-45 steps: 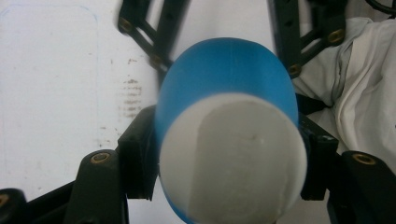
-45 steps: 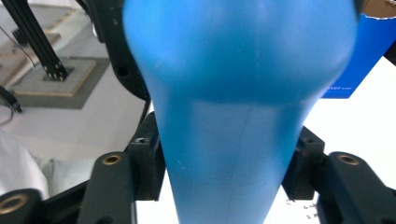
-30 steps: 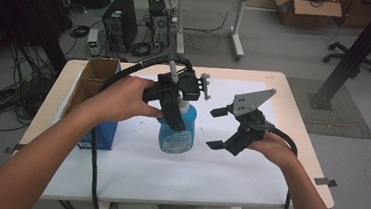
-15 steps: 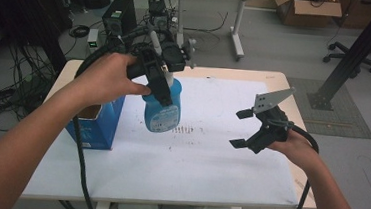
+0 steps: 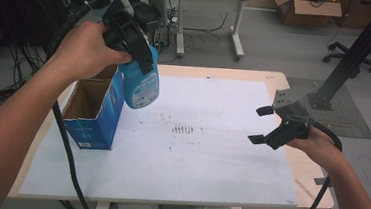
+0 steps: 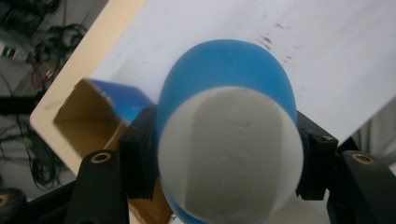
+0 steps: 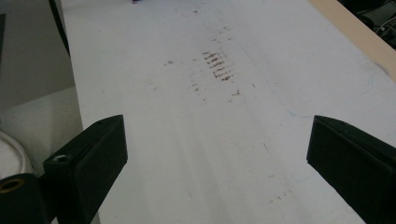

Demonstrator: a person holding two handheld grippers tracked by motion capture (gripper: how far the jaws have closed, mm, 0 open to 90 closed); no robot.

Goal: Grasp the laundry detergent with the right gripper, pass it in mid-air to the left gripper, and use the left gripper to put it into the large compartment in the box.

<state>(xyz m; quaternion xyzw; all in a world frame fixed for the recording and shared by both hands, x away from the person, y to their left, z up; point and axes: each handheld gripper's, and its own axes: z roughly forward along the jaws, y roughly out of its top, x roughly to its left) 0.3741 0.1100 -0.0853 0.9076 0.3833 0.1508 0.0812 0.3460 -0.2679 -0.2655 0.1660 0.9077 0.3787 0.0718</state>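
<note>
- On the high view my left gripper (image 5: 134,35) is raised above the far left corner of the table (image 5: 226,73), clenched on a blue bottle (image 5: 141,83) near its top; the bottle hangs tilted below the jaws, its base toward the white sheet (image 5: 195,150)
- From the left gripper view I look down the bottle's (image 6: 227,135) white cap end; the two black jaws press against its sides, one on each flank, touching the blue body; I see no gap there
- The bottle is in the air, clear of the table, just beside and above the open top of the blue cardboard box (image 5: 95,110); I cannot tell whether it touches the box's near edge
- The box stands upright at the left edge of the sheet, its brown inside showing; the left gripper view catches it (image 6: 100,109) below the bottle
- My right gripper (image 5: 262,125) is held over the right side of the sheet, well apart from bottle and box; its jaws are spread wide and grasp nothing
- In the right gripper view the two jaws stand far apart at the bottom corners, with bare sheet (image 7: 210,140) between them; a patch of small brown marks (image 7: 217,65) lies ahead on the sheet, near its middle
- A black cable (image 5: 67,150) trails from my left gripper down past the box and off the near table edge
</note>
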